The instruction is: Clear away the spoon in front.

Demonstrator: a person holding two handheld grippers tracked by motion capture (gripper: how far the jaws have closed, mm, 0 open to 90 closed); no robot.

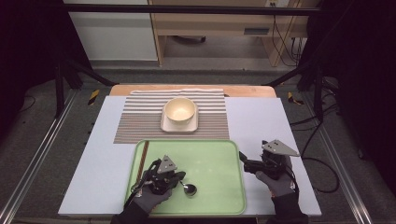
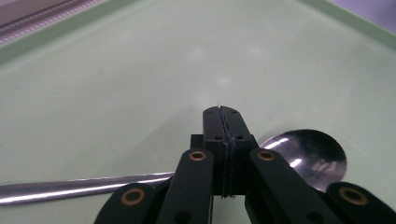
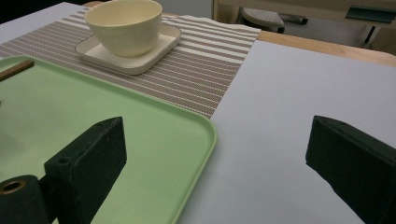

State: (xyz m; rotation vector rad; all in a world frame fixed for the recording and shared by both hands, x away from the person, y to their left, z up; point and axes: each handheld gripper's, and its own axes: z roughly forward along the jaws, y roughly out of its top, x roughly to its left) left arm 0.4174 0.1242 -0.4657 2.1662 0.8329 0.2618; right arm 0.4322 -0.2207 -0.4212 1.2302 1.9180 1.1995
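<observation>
From the high view I have the green tray point(image 1: 210, 154) at the near middle of the table, and my left gripper point(image 1: 175, 179) sits over its seven o'clock corner. The spoon point(image 1: 189, 189) lies on the tray floor, its bowl just at four o'clock of that gripper. A brown chopstick point(image 1: 143, 158) runs along the tray's left side. My right gripper point(image 1: 245, 161) rests at the tray's three o'clock edge, over the white board point(image 1: 261, 121), held by a gloved hand. At twelve o'clock of the tray I see the striped mat point(image 1: 140, 121), with the cream bowl point(image 1: 180, 110) standing on a square plate point(image 1: 164, 125).

In the left gripper view my jaws are pressed together, pads meeting with no gap. The spoon point(image 2: 308, 154) passes under them: its bowl lies at four o'clock, its handle runs off toward eight o'clock. Whether the handle is pinched I cannot tell; it seems to lie below the pads.

In the right gripper view my jaws stand wide apart with nothing between them, straddling the tray point(image 3: 205, 135) corner and the board point(image 3: 289, 102). The bowl point(image 3: 125, 25) on its plate point(image 3: 163, 44) sits at eleven o'clock.
</observation>
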